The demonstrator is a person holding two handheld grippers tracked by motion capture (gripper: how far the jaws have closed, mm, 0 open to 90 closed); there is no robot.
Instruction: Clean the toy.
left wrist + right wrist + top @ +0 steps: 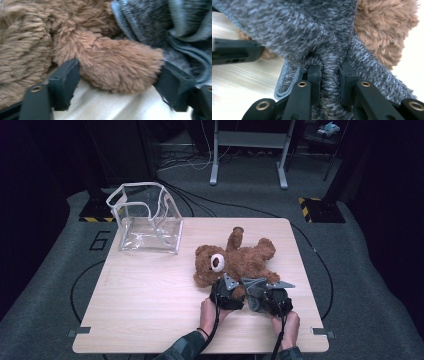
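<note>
Right gripper view: grey knit garment (329, 32) was pinched tight by right gripper (329, 75). Teddy bear (235, 260) was laid mid-table; its paw (117, 67) was straddled, probably touched, by left gripper (117, 75).

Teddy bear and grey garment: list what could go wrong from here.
1. The left tongs straddle a plush limb; fur may compress and slip out.
2. The right tongs pinch just a fold of the grey knit garment; pulling could stretch it or lose it.
3. The teddy bear lies loose and may drag across the table.
</note>
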